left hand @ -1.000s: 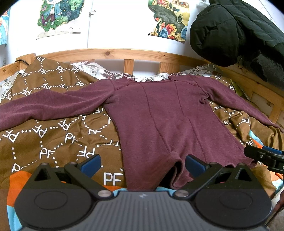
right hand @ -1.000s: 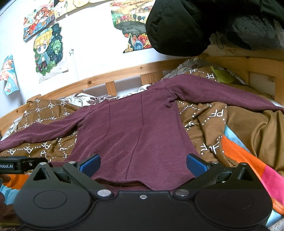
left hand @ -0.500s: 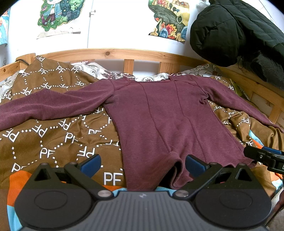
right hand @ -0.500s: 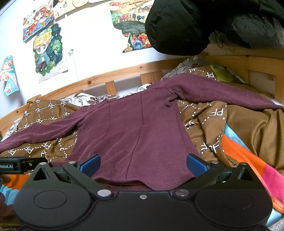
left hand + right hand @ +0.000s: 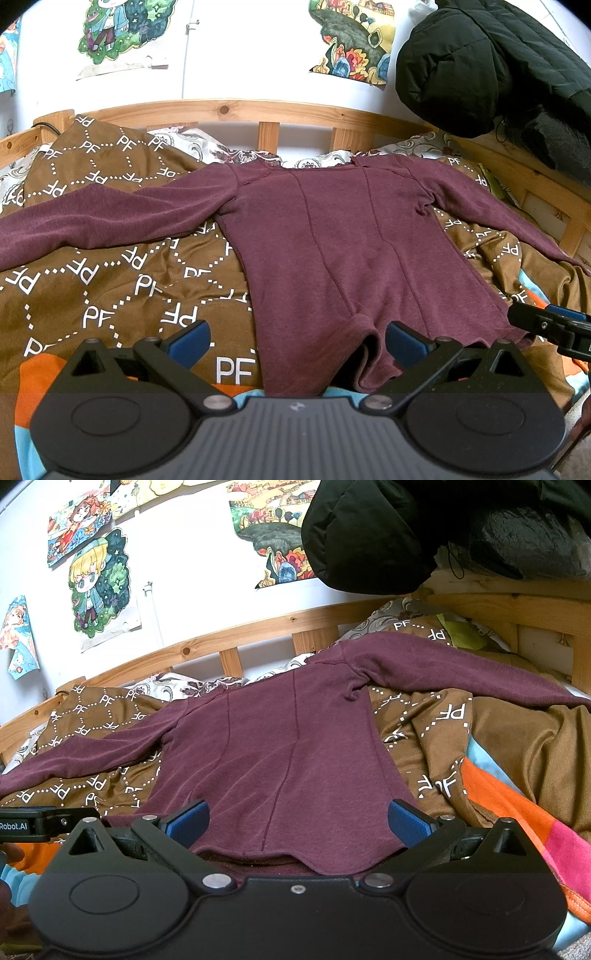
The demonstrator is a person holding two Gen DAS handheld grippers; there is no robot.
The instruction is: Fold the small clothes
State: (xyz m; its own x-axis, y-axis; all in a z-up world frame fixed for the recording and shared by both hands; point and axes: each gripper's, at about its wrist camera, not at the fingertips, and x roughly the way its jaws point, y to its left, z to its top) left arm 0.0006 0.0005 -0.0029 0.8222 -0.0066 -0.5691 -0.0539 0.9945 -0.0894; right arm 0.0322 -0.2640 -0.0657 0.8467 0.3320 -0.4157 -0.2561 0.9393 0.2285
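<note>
A maroon long-sleeved top [image 5: 332, 243] lies flat on a brown patterned blanket [image 5: 110, 280], sleeves spread left and right, hem toward me. It also shows in the right wrist view [image 5: 280, 746]. My left gripper [image 5: 295, 341] is open, its blue-padded fingers straddling the hem's left part, which has a small pucker. My right gripper [image 5: 295, 821] is open over the hem's right part. The right gripper's finger shows at the left view's right edge [image 5: 546, 325]. The left gripper shows at the right view's left edge [image 5: 33, 825].
A wooden bed rail [image 5: 258, 110] runs along the back and right side [image 5: 517, 605]. A black jacket [image 5: 491, 62] hangs at the upper right. An orange, blue and pink cover [image 5: 517, 812] lies under the blanket. Posters [image 5: 99, 583] hang on the wall.
</note>
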